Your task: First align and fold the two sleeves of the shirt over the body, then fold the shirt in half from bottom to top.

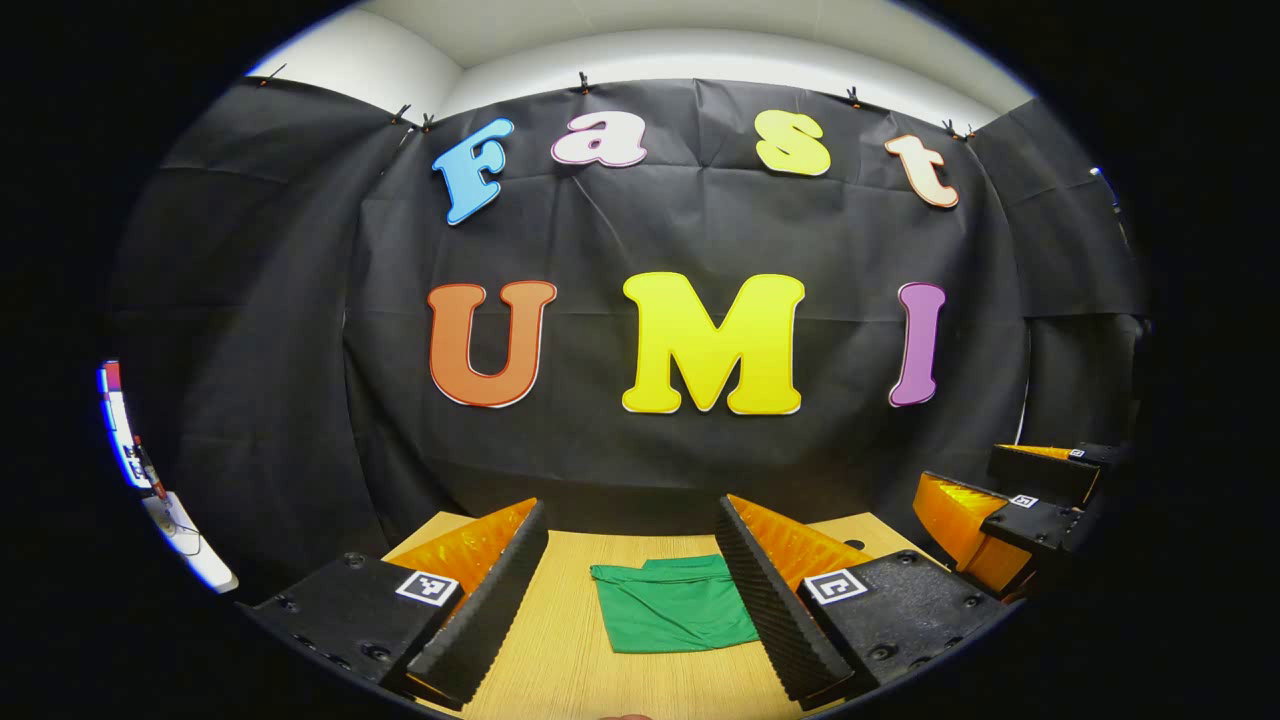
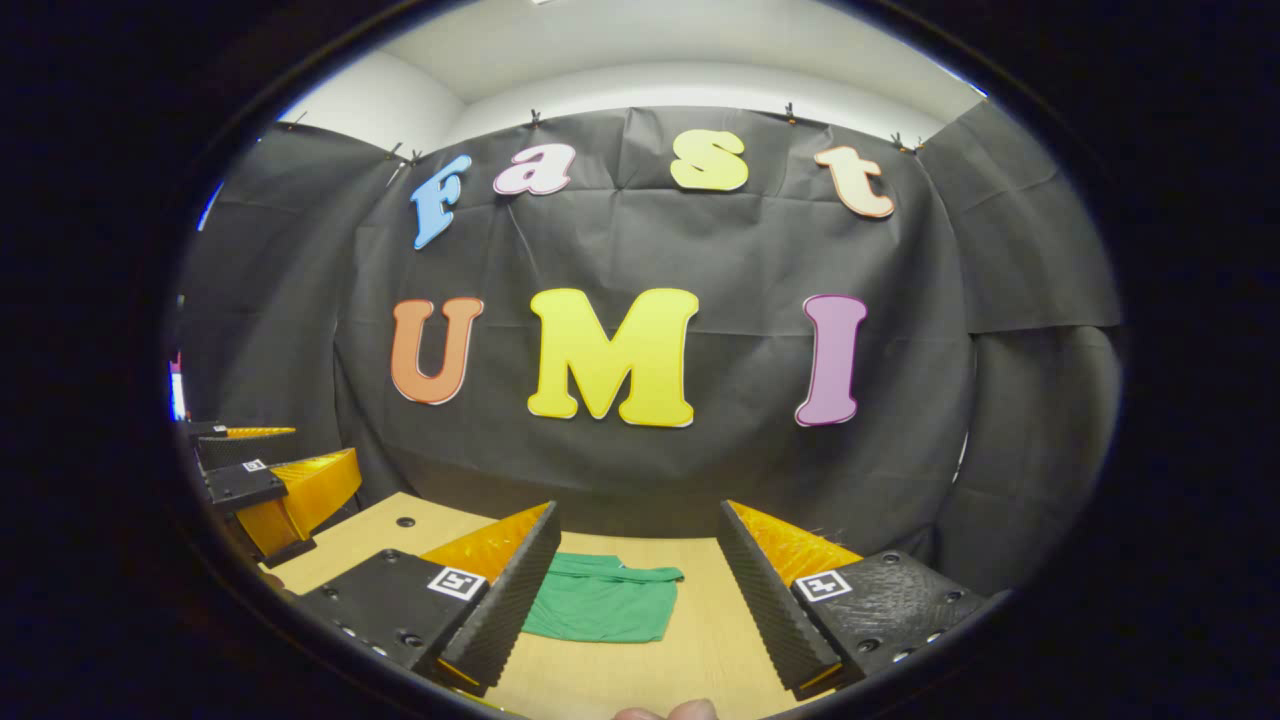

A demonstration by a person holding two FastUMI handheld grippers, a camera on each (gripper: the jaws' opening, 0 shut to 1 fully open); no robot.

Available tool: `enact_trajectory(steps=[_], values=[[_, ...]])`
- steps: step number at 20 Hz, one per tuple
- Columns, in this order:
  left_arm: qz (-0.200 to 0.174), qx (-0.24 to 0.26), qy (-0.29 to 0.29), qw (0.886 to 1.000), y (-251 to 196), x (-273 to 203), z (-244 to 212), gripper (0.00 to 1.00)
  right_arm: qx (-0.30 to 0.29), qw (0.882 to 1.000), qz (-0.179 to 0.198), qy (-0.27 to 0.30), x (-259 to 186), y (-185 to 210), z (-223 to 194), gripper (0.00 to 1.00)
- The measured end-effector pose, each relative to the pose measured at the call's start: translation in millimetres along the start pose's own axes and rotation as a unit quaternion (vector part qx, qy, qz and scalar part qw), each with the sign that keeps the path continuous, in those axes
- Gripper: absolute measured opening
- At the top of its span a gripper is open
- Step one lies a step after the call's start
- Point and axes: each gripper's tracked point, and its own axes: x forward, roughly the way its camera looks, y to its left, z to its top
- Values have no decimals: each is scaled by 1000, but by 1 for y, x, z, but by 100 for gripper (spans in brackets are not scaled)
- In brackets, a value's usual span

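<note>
The green shirt [image 1: 670, 605] lies on the wooden table [image 1: 560, 660] as a small flat rectangle, with a bunched edge along its far side. My left gripper [image 1: 630, 515] hovers open above the table's near part; the shirt shows between its fingers, untouched. My right gripper [image 2: 638, 512] is also open, and the shirt [image 2: 600, 600] lies ahead and slightly left of it. In the left gripper view the right gripper [image 1: 1000, 490] floats at the right edge, jaws apart. In the right gripper view the left gripper [image 2: 275, 462] hangs at the left, also apart. Neither holds anything.
The black cloth wall stands close behind the table's [image 2: 370, 535] far edge. A small hole [image 2: 405, 521] marks the tabletop near the back left. A person's fingertip [image 2: 670, 712] peeks in at the bottom. White-and-blue equipment [image 1: 130, 450] sits off the table's left.
</note>
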Motion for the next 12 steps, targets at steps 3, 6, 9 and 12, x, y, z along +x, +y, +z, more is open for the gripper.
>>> enact_trajectory(steps=[3,6,9,12], values=[[1,1,2,1000,0,2,-3,100,0,1000,0,1,3,3,-1,97],[0,8,2,1000,1,7,-2,100,0,1000,0,4,8,5,-2,97],[-4,14,-2,1000,0,12,0,100,-1,1000,0,0,12,6,1,97],[-3,17,-1,1000,0,17,-1,100,-1,1000,-1,1,17,7,0,96]])
